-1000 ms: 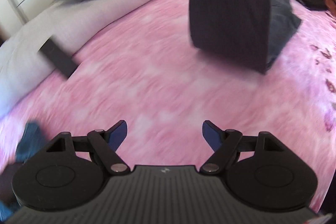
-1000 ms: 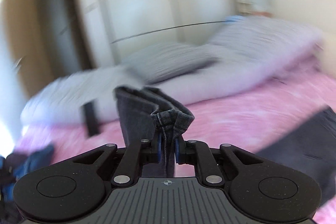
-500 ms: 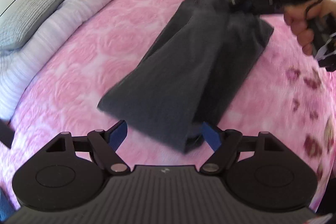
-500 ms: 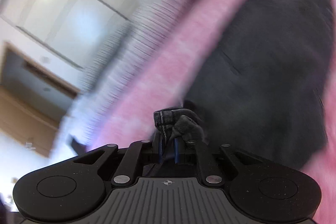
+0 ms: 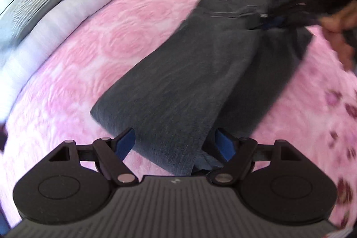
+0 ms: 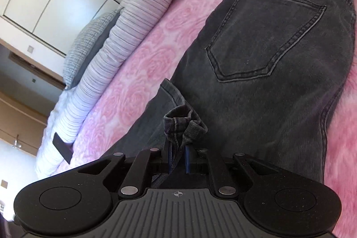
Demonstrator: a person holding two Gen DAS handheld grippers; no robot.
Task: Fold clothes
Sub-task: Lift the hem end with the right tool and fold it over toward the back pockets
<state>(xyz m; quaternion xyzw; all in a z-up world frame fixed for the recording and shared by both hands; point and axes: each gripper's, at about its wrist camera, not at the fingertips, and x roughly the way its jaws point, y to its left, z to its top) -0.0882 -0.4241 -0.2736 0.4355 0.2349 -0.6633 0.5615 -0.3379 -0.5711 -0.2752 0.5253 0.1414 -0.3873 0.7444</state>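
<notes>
So I've got the dark grey jeans [image 5: 189,73] laid out on the pink bedspread [image 5: 93,41], long axis running diagonally in the left wrist view, folded end down by my left gripper [image 5: 175,141] and the waistband up at the far right. My right gripper [image 6: 177,158] is clamped tight on 1 bunched-up hem [image 6: 183,124] over the seat, just below the back pocket [image 6: 265,37] in its own view. The left one's jaws are spread wide either side of the near end, pads not pressing the cloth.
</notes>
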